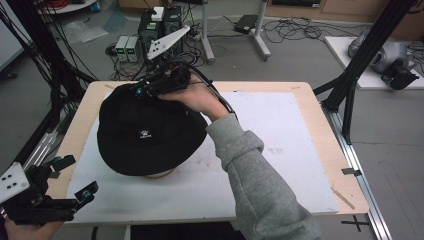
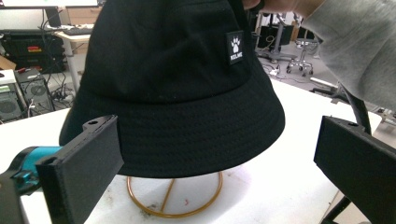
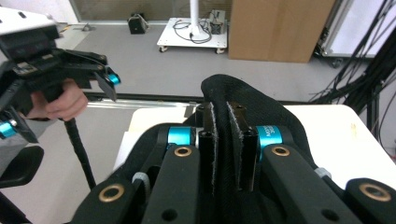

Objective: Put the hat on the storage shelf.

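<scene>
A white mat [image 1: 280,130] covers the wooden table [image 1: 320,145].

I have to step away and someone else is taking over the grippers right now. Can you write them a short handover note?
Right gripper: shut on the hat, pinching a fold of fabric at the crown's far side.
Left gripper: open, holding nothing, at the near left corner of the table, jaws facing the hat.
Hat: sits over a stand with a gold ring base on the white mat; the brim hangs free above the base.
Done: crown gripped.
Left: whether the hat is going on or coming off the stand can't be told; probably the left gripper should take the brim to help.
</scene>
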`<action>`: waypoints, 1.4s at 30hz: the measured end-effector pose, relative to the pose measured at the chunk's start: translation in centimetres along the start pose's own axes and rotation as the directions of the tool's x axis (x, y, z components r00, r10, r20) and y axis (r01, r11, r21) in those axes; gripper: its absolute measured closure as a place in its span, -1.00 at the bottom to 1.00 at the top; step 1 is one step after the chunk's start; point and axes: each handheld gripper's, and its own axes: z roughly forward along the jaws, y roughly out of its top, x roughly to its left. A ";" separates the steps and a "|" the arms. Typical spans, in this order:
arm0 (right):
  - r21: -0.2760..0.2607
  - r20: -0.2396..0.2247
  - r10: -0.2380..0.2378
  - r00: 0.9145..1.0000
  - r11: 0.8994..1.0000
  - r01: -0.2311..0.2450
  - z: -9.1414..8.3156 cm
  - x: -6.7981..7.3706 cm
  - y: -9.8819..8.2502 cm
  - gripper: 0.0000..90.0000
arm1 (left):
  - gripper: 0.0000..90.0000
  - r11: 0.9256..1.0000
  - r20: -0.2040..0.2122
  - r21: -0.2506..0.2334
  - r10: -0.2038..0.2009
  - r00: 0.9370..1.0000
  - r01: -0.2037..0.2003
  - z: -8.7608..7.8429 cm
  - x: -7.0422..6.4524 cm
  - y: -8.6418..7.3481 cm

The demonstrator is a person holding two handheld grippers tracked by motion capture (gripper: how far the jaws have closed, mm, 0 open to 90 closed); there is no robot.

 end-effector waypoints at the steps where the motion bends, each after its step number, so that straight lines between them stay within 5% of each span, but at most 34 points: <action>1: -0.004 0.000 0.001 1.000 1.000 -0.001 0.0 -0.1 -0.2 0.87 | -0.96 1.000 -0.001 0.000 0.000 1.000 0.000 0.0 0.0 0.0; 10: -0.003 0.001 0.009 1.000 1.000 -0.009 -0.2 -0.2 -0.6 0.84 | -0.96 1.000 0.003 0.009 -0.001 1.000 0.001 0.2 0.0 -0.1; 18: -0.018 0.017 0.027 0.999 0.999 -0.027 -0.5 -0.3 -0.6 0.53 | -0.96 1.000 0.000 0.006 -0.004 1.000 0.004 0.1 0.1 -0.1; 28: -0.070 0.081 0.088 0.993 0.994 -0.082 -0.7 -0.7 -0.8 -0.64 | -0.96 1.000 0.003 0.012 -0.007 1.000 0.007 0.3 0.1 -0.2; 30: -0.082 0.082 0.100 0.992 0.992 -0.093 -0.8 -0.8 -0.8 -0.74 | -0.96 1.000 0.004 0.012 -0.006 1.000 0.006 0.3 0.1 -0.2; 42: -0.103 0.107 0.110 0.988 0.990 -0.099 -2.1 -0.6 -0.7 -0.75 | -0.96 1.000 -0.007 -0.005 -0.011 1.000 0.011 -0.3 0.3 0.0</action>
